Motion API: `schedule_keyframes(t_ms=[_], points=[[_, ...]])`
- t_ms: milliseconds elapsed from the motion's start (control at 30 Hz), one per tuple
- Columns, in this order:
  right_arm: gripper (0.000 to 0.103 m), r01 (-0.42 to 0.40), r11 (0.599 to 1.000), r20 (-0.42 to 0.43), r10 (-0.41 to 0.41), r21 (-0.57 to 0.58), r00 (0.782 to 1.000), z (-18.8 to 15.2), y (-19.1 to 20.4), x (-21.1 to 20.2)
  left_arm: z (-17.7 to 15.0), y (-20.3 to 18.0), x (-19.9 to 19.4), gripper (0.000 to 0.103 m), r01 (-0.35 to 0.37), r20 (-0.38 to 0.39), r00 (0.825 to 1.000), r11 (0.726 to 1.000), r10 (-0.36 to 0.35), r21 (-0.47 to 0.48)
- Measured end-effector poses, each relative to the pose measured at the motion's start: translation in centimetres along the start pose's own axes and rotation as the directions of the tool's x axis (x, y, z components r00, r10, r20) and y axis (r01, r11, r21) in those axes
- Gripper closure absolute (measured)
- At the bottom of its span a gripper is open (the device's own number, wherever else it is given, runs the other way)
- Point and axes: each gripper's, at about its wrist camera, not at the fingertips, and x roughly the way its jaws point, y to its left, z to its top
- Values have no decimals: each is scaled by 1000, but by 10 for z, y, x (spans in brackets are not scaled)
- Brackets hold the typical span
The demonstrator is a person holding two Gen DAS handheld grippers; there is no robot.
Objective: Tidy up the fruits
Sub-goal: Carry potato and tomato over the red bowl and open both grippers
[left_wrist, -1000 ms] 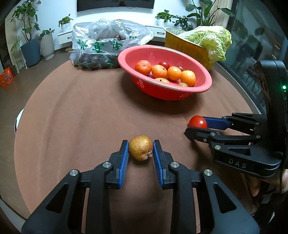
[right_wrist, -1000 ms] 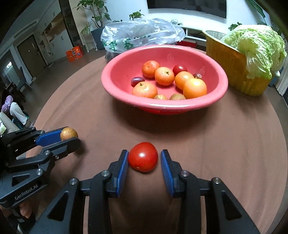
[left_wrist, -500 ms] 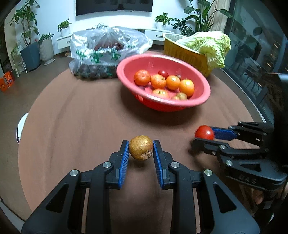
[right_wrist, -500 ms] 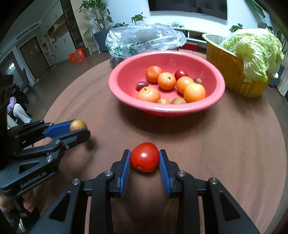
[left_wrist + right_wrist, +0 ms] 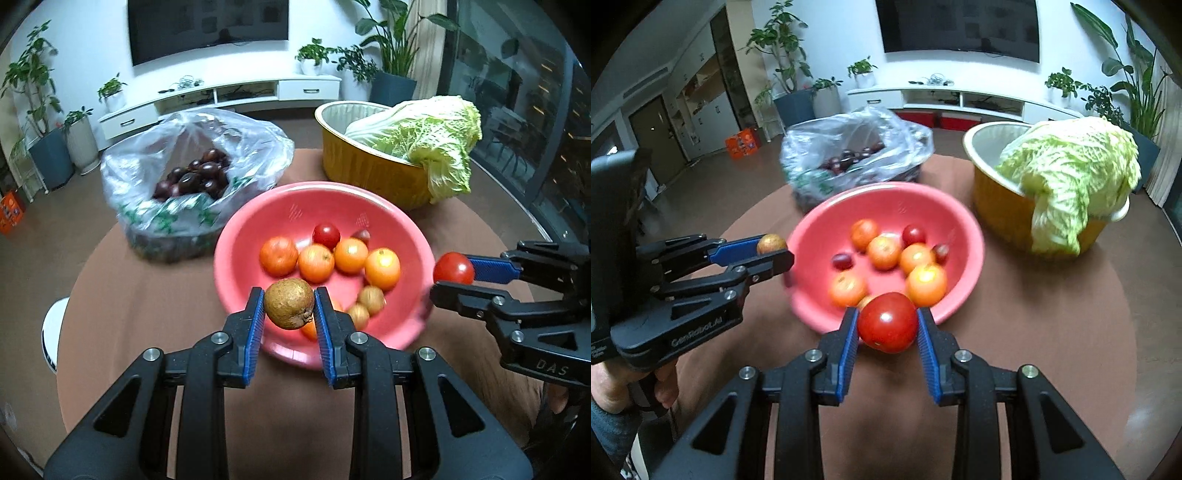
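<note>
Your left gripper [image 5: 289, 309] jaws pinch the firm brown fruit [image 5: 289, 308]; your right gripper [image 5: 887, 323] jaws clamp the soft, bruisable tomato [image 5: 887, 322] at its widest girth.

A rough brown fruit [image 5: 289, 303], low in the centre of the left wrist view, is clamped between blue pads over the near rim of the pink bowl [image 5: 373, 201]. A glossy red tomato [image 5: 887, 322] sits likewise low-centre in the right wrist view, at the bowl's near rim. Mid-frame, the bowl holds oranges [image 5: 350, 255], a small red tomato [image 5: 326, 236], small brown fruits [image 5: 371, 299] and dark plums [image 5: 842, 260].
</note>
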Motion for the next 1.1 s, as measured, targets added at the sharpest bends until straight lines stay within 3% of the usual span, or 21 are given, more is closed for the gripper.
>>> schedule_keyframes(t_ms=[167,400,933,1000,1033,1067,1100], points=[[69,-4,1000,-12,3,-24,1000,18,-4,22,16,4,32,78,12,-39,999,1000,-11,9],[69,11,997,-53,-15,-74,998,17,0,46,7,14,58,78,21,-83,996,1000,-21,-7],[64,33,996,-64,-39,-85,997,14,-4,52,10,13,69,74,23,-101,995,1000,-23,2],[64,39,995,-62,-44,-90,997,14,-2,52,10,14,68,72,28,-97,995,1000,-28,-6],[64,41,995,-61,-47,-92,997,14,-2,51,10,14,66,65,31,-92,995,999,-32,-8],[63,45,995,-58,-50,-93,997,14,-2,49,10,13,64,50,33,-84,996,999,-34,-7],[61,49,994,-54,-54,-95,997,14,-2,46,11,11,59,45,27,-67,997,1000,-27,-2]])
